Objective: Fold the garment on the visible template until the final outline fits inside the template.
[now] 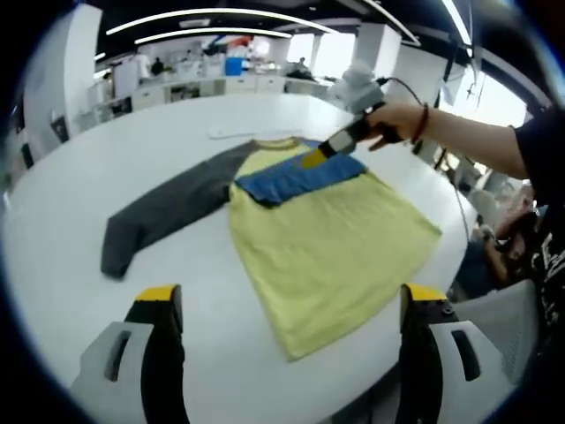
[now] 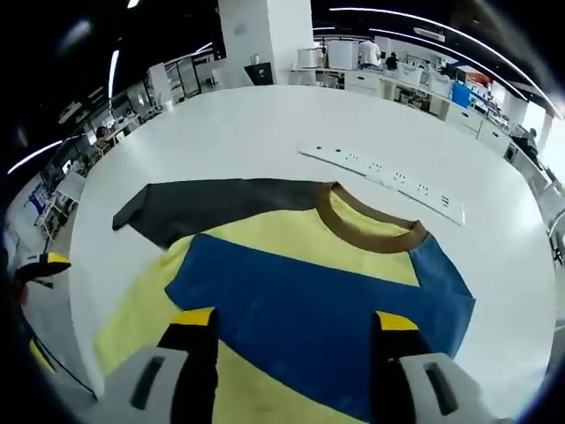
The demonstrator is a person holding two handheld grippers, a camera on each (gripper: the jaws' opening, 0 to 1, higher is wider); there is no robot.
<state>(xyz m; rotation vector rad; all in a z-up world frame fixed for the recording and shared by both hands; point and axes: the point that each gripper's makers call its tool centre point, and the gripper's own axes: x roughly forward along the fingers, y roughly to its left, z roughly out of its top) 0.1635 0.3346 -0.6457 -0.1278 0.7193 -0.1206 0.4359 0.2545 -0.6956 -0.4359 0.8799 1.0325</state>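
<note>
Just ahead of right gripper [image 2: 287,322]: shirt [image 2: 300,283]

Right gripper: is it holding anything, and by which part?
Nothing held. The right gripper stands open over the blue sleeve folded across the yellow shirt. The left gripper is open too.

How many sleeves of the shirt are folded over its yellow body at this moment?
1: the blue sleeve lies folded across the yellow body. The grey sleeve is spread out flat on the white table.
</note>
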